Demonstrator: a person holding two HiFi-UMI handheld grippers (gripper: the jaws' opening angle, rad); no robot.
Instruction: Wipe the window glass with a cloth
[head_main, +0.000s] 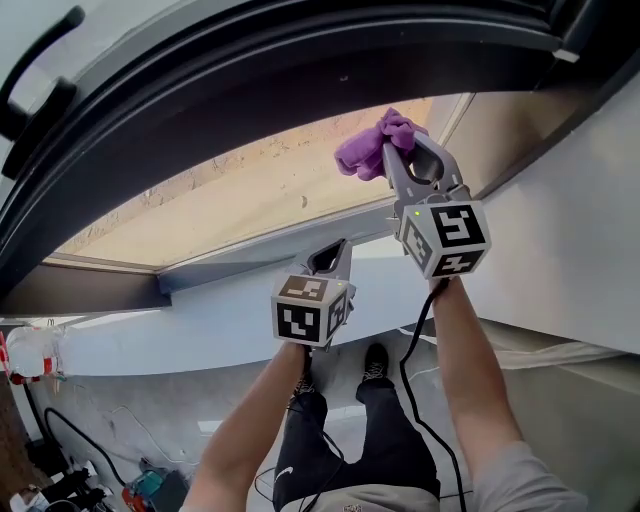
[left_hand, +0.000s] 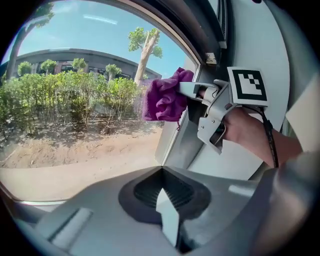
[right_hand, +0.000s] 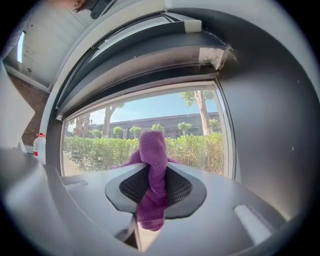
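A purple cloth (head_main: 375, 148) is pinched in my right gripper (head_main: 398, 150), raised to the right part of the window glass (head_main: 250, 190). In the right gripper view the cloth (right_hand: 152, 177) hangs out between the shut jaws, with the glass (right_hand: 115, 137) just beyond. In the left gripper view the cloth (left_hand: 165, 97) bunches against the pane near the right frame post. My left gripper (head_main: 330, 262) is lower, near the bottom sill, its jaws closed with nothing between them.
A dark window frame (head_main: 250, 70) arches over the glass, and a grey sill (head_main: 250, 255) runs below it. A white wall (head_main: 590, 230) stands to the right. Cables and small items (head_main: 90, 480) lie on the floor beside the person's legs (head_main: 350, 440).
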